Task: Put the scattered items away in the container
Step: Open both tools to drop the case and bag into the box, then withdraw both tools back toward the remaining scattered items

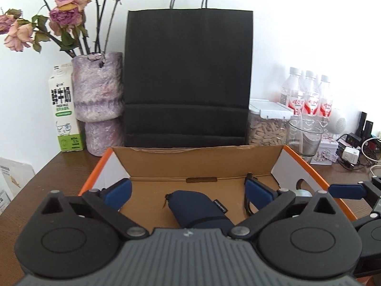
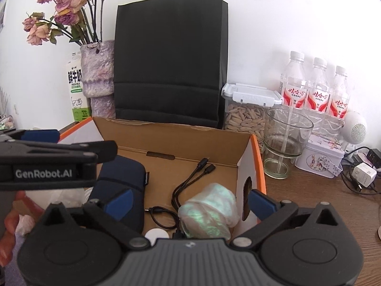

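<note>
1. Left tool (image 1: pixel 188 191): jaws wide, gripping nothing; navy pouch (image 1: pixel 200 209) lies in the cardboard box (image 1: pixel 197 159) directly ahead, long axis pointing away.
2. Right tool (image 2: pixel 190 201): equally wide, empty; wrapped bundle (image 2: pixel 209 211) and black cable (image 2: pixel 188 181) sit between its fingers near the box's right wall, nearest this hand.

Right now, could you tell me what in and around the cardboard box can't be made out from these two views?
- Navy pouch: near end hidden behind the left gripper body, left wrist view.
- Black cable: near end runs under the iridescent wrapped bundle, right wrist view.
- White round cap: cut off by the right gripper body.
- Things left of the box: blurred, hidden behind the other gripper.
</note>
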